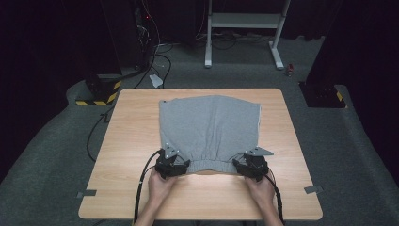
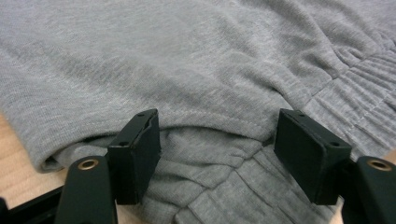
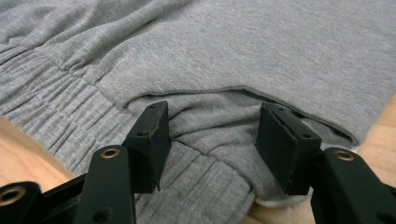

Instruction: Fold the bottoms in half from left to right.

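Observation:
A grey sweat garment [image 1: 209,127] with an elastic waistband [image 1: 211,165] lies folded flat on the wooden table [image 1: 136,122], waistband toward the near edge. My left gripper [image 1: 184,165] sits at the waistband's left corner, and my right gripper [image 1: 240,165] at its right corner. In the left gripper view the jaws [image 2: 217,135] stand wide apart, with a folded hem and gathered fabric [image 2: 210,158] lying between them, untouched by the pads. In the right gripper view the jaws [image 3: 212,126] are likewise spread over the fabric edge [image 3: 219,135], with no pad pressing on it.
Bare wood runs along both sides of the garment and in front of it. Grey tape tabs [image 1: 86,193] [image 1: 313,189] mark the table's near corners. Beyond the far edge are floor cables [image 1: 160,61], a white stand [image 1: 244,28] and yellow-black striped bases [image 1: 96,92].

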Demonstrator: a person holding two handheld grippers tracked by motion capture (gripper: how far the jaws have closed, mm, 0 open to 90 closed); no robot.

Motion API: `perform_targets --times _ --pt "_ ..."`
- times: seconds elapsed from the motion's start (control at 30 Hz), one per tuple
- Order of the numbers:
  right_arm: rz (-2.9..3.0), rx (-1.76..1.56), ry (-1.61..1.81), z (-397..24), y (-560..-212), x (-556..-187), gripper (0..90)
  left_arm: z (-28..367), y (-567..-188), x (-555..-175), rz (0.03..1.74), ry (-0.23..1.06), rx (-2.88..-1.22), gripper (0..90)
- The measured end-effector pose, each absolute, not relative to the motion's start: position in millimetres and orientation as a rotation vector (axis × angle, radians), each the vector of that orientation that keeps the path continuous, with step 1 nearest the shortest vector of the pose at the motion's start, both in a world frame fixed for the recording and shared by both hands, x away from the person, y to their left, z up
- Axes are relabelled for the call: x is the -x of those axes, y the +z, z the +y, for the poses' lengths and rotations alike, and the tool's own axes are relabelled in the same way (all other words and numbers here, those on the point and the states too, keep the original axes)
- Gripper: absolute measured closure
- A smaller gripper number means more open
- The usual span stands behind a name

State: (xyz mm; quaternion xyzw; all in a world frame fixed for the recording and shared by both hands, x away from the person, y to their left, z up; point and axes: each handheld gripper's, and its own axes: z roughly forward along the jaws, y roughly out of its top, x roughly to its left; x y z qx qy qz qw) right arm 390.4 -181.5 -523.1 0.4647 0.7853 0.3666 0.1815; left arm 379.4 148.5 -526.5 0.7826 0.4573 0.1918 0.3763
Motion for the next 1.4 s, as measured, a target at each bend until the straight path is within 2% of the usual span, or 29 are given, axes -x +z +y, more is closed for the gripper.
perform_targets --times 1.4 --pt "2.212 -1.322 1.042 -183.6 -523.3 -339.0 42.9 147.3 -526.8 -331.7 1.133 0.462 -2.010 32.8"
